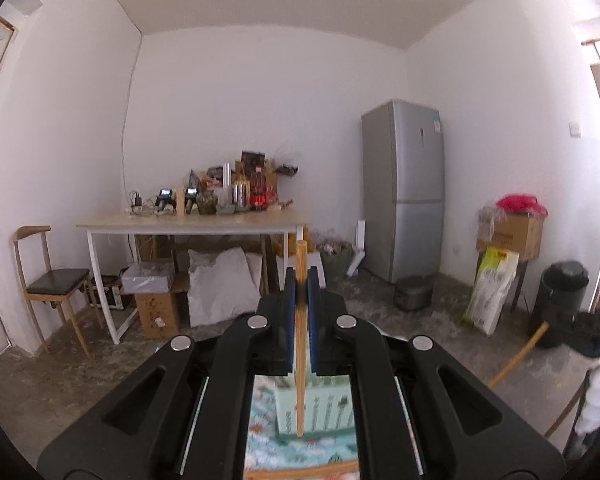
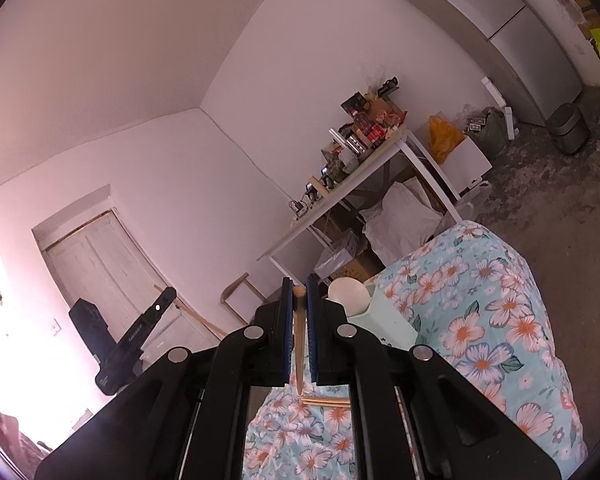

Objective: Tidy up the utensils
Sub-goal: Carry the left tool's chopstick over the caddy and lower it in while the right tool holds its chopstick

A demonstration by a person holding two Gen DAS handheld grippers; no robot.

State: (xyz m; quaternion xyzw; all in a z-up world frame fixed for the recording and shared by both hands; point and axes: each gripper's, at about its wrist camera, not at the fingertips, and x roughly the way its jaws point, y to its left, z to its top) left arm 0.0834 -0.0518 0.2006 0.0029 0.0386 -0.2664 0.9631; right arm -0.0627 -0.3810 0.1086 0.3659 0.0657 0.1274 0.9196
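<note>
My left gripper [image 1: 301, 276] is shut on a wooden chopstick [image 1: 300, 344] that stands upright between the blue pads; its lower end hangs over a mint-green utensil holder [image 1: 324, 408] on the floral cloth. My right gripper [image 2: 299, 292] is shut on a second wooden chopstick [image 2: 299, 348], held up above the floral-cloth table [image 2: 500, 320]. The mint-green holder [image 2: 388, 320] with a white round spoon [image 2: 348, 295] in it stands just right of the right gripper. More chopsticks [image 2: 324, 401] lie flat on the cloth below it. The right gripper and its chopstick [image 1: 518, 356] show at the right of the left wrist view.
A white table [image 1: 192, 226] with clutter stands at the far wall, a wooden chair [image 1: 52, 284] to its left, boxes and bags beneath. A silver fridge [image 1: 404, 188], a pot [image 1: 414, 292], a black bin [image 1: 564, 300] and cartons [image 1: 508, 232] stand at the right.
</note>
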